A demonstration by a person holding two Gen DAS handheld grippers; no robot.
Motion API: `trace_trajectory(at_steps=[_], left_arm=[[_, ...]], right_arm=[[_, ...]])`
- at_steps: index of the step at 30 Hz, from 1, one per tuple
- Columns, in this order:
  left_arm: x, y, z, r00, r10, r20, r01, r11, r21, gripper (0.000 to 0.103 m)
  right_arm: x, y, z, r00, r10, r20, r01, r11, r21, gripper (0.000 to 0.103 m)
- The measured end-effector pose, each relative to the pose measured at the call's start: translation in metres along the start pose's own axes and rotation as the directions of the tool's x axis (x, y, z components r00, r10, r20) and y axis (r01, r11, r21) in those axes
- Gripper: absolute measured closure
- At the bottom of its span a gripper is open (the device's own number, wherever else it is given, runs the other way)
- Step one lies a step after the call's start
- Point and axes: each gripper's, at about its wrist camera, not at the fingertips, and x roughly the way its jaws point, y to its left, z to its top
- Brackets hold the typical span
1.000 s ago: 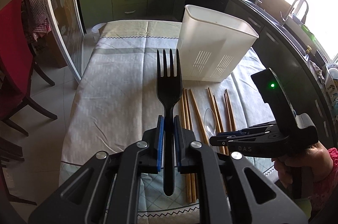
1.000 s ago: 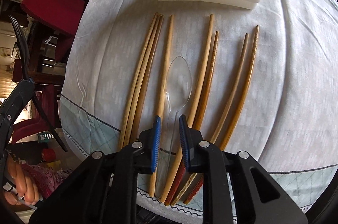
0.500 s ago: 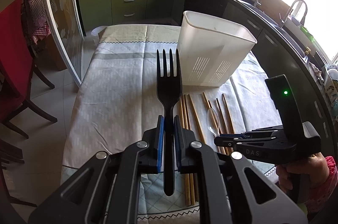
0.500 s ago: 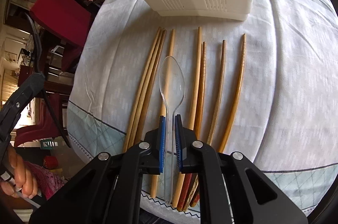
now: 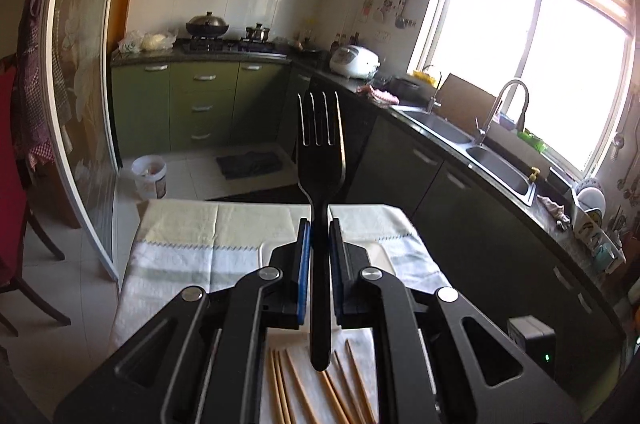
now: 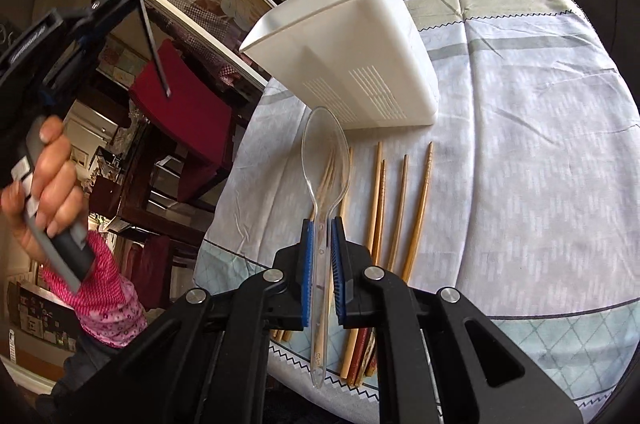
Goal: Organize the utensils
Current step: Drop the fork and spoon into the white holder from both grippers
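1. The left claw (image 5: 319, 268) is pinching a black plastic fork (image 5: 320, 160) by its handle, blue pads tight on either side, tines pointing up and away toward the kitchen
2. Seen from the right wrist, the same fork (image 6: 154, 52) hangs from that claw up in the air at the left, clear of the tabletop, with a hand (image 6: 44, 180) in a pink patterned sleeve gripping the claw's handle
3. The right claw (image 6: 320, 256) is pinching a clear plastic spoon (image 6: 324, 160) by its handle; the bowl of the spoon points toward the white container (image 6: 360, 64) and is lifted above the cloth
4. The white container stands upright on the tabletop (image 6: 540, 164), which is covered by a pale patterned cloth; its slotted wall faces the claw and its open top shows nothing inside from this angle
5. Wooden chopsticks (image 6: 416, 208) lie side by side on the cloth between the container and the near edge, some of them under the spoon
6. From the left wrist, the chopsticks (image 5: 352, 384) show below the fork's handle end
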Motion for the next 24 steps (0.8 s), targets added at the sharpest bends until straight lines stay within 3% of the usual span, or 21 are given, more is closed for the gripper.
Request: trace_trajectory(at_steps=[6,19,24], left_arm=[[0.051,-0.005,0.013,0.995,0.044,0.089,-0.047,0.998,0.031,0.094],[0.104,0.010,-0.021,0.991,0.097,0.092,-0.105,0.991,0.082,0.094],[0.111,0.011,-0.036,0.992,0.104,0.072,-0.110,0.990,0.086,0.069]], right_arm=[[-0.019,-0.007,0.002,0.999,0.009,0.040,-0.009,1.000,-0.010,0.093],[-0.058,0.006,0.018,0.988,0.016,0.153,-0.006,0.998,-0.064,0.093],[-0.069,0.020,0.034,0.981,0.014,0.195,0.004,0.996,-0.087,0.093]])
